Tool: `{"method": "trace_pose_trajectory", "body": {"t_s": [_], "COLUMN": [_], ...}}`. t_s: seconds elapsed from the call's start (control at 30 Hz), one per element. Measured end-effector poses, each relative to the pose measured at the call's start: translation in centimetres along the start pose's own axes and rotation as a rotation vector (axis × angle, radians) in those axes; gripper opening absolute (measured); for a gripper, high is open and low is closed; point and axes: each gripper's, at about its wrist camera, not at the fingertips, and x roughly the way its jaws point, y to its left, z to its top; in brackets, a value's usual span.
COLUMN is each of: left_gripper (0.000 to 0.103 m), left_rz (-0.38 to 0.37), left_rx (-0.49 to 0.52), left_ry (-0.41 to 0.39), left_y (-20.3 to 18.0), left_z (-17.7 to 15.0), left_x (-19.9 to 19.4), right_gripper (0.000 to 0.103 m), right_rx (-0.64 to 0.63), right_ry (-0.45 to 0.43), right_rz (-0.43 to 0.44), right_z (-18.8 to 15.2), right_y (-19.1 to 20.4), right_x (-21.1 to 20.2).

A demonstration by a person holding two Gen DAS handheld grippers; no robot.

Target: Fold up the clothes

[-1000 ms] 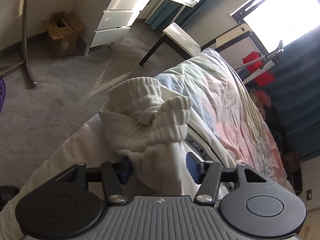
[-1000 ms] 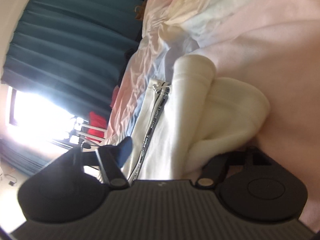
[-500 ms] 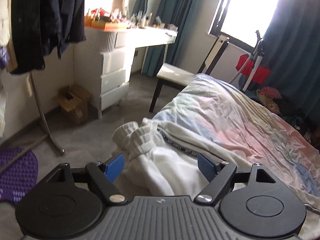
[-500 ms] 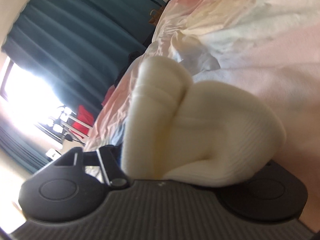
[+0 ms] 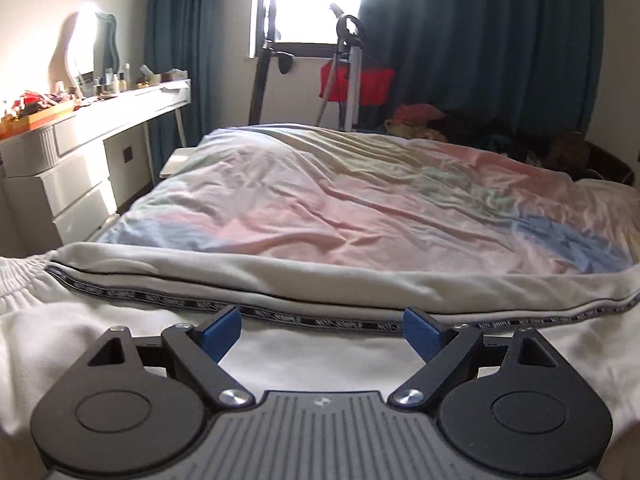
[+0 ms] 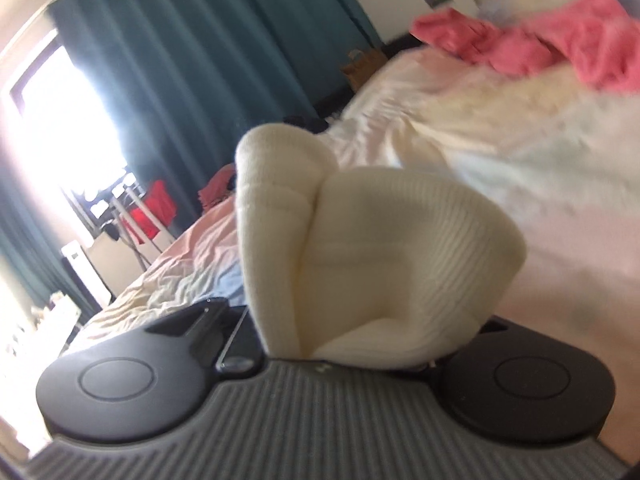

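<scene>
A cream garment (image 5: 320, 280) with a black lettered stripe (image 5: 280, 318) lies stretched across the near edge of the bed (image 5: 360, 200), its gathered ribbed band (image 5: 16, 280) at the far left. My left gripper (image 5: 322, 332) hovers just over the cloth near the stripe. Its jaws are wide and still opening, and the blue pads (image 5: 222, 330) grip nothing. In the right wrist view a bunched ribbed end of the cream garment (image 6: 380, 248) stands up out of my right gripper (image 6: 348, 344). Those jaws are closing on it, and the cloth hides the fingertips.
A white dresser (image 5: 80, 152) with clutter on top runs along the left of the bed. A red item on a metal stand (image 5: 356, 82) and a heap of clothes (image 5: 440, 120) sit by the teal curtains. A pink garment (image 6: 540, 44) lies farther up the bed.
My left gripper let go of the ribbed end, widened and swung along the garment to face up the bed. The right jaws narrowed onto the ribbed bunch and lifted it.
</scene>
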Motion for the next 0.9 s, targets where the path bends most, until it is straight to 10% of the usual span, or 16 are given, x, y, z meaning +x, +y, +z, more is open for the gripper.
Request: {"method": "trace_pose_trajectory", "body": {"t_s": [0.43,0.9], "left_gripper": [0.087,0.087], "left_rz": [-0.028,-0.081], "left_rx": [-0.084,-0.291], "left_ry": [0.128,0.091], "left_y": [4.9,10.2], "left_z": [-1.5,-0.8], "left_x": [1.9,-0.5], "right_gripper": [0.016,0.018], "right_rx": [-0.702,-1.633], "right_ry": [-0.141,0.214], "right_rz": [0.145,0.31], "right_z": [-3.7,-29.7], "right_y": [20.7,32.0], "right_x": [-8.7,-12.1]}}
